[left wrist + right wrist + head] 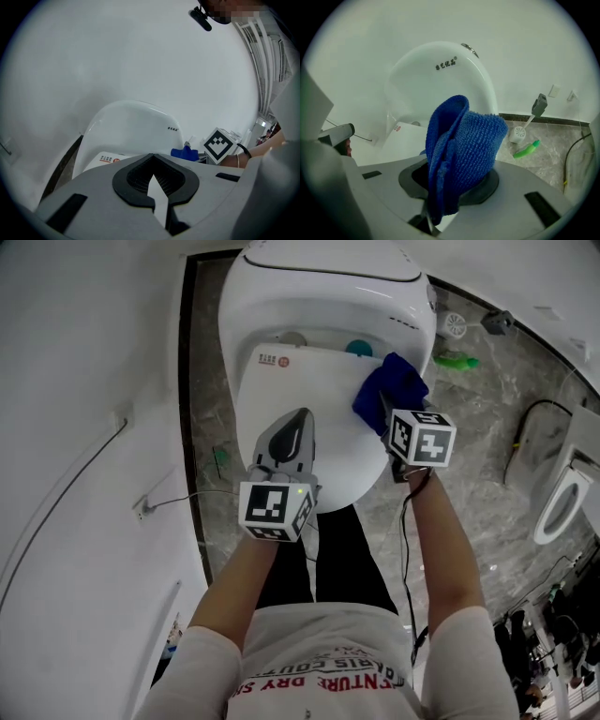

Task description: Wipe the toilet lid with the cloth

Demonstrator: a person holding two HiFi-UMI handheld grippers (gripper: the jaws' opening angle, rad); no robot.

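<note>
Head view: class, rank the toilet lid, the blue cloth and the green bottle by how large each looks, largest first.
1. toilet lid
2. blue cloth
3. green bottle, clearly smallest, though it lies farther off on the floor

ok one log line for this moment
right gripper: shut on folded blue microfibre cloth | left gripper: shut, empty | white toilet lid: down

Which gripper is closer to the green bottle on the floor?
Right. The right gripper, holding the blue cloth, is at the lid edge nearest the green bottle; the left gripper is mid-lid.
</note>
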